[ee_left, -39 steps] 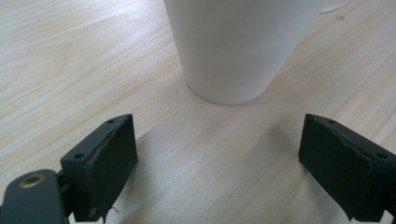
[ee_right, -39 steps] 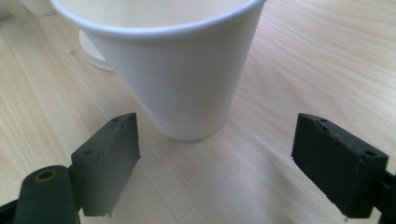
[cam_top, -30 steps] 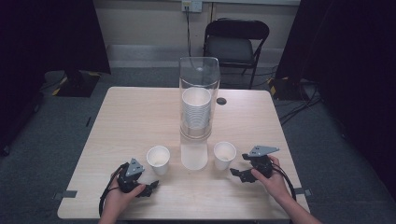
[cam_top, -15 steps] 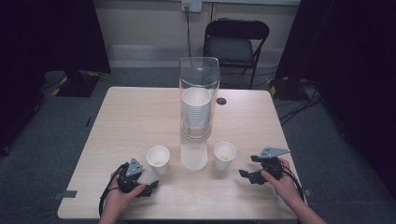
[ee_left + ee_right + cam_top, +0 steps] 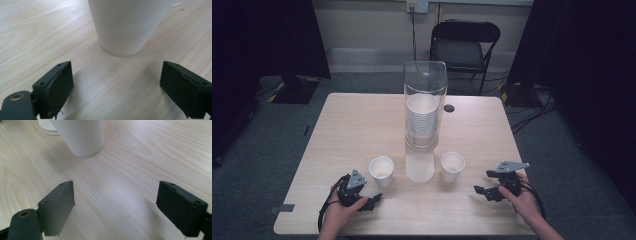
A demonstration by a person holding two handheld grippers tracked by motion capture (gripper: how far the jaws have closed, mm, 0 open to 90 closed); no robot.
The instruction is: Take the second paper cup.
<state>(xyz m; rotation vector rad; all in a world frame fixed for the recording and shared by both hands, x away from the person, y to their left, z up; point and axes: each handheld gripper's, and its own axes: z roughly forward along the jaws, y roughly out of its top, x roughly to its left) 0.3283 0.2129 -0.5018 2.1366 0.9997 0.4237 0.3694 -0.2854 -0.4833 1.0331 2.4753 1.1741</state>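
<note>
Two white paper cups stand upright near the table's front, one on each side of a tall clear dispenser (image 5: 425,90) that holds a stack of cups. My left gripper (image 5: 373,201) lies low on the table just in front of the left cup (image 5: 381,171), jaws open and empty. In the left gripper view that cup (image 5: 125,25) stands a little beyond the open gripper (image 5: 117,85). My right gripper (image 5: 484,183) sits to the right of the right cup (image 5: 452,166), open and empty. In the right gripper view the cup (image 5: 80,137) is well ahead of the gripper (image 5: 115,205).
The wooden table (image 5: 347,125) has a small dark round mark (image 5: 449,108) behind the dispenser. The dispenser's white base (image 5: 419,167) stands between the two cups. A black folding chair (image 5: 464,45) is beyond the far edge. Cables lie on the floor at right.
My right gripper has drawn back to the right, away from the right cup and toward the table's right edge. The left gripper and both cups have stayed put.
</note>
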